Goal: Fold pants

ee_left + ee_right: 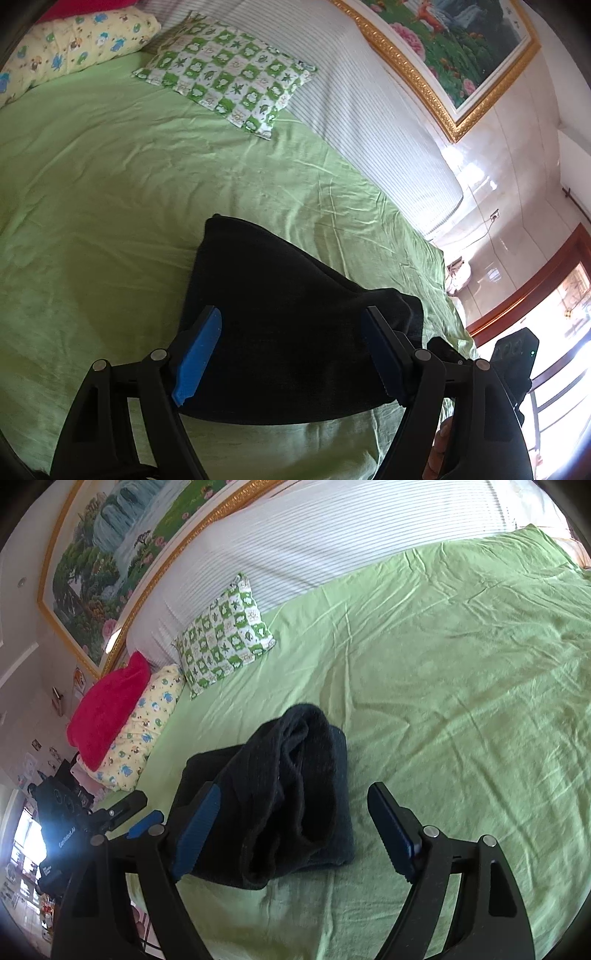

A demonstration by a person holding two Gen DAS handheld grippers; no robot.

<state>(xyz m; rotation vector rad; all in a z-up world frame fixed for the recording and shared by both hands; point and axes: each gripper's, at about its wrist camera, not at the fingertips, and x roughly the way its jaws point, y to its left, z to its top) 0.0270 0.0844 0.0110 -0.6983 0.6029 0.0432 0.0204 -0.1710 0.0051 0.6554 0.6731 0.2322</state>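
The dark pants [280, 325] lie folded into a compact bundle on the green bed sheet [110, 206]. In the right wrist view the pants [288, 797] show a rumpled top layer over a flat lower layer. My left gripper [291, 354] is open, its blue pads straddling the bundle just above it. My right gripper [291, 830] is open too, its left pad over the bundle's near edge, its right pad over bare sheet. Neither holds cloth. The other gripper [122, 812] shows at the left of the right wrist view.
A green checked pillow [225, 74], a yellow cartoon pillow [74, 44] and a red cushion [107, 712] lie at the bed's head by the striped headboard [369, 103]. A framed painting [443, 44] hangs on the wall. The bed edge [454, 317] is to the right.
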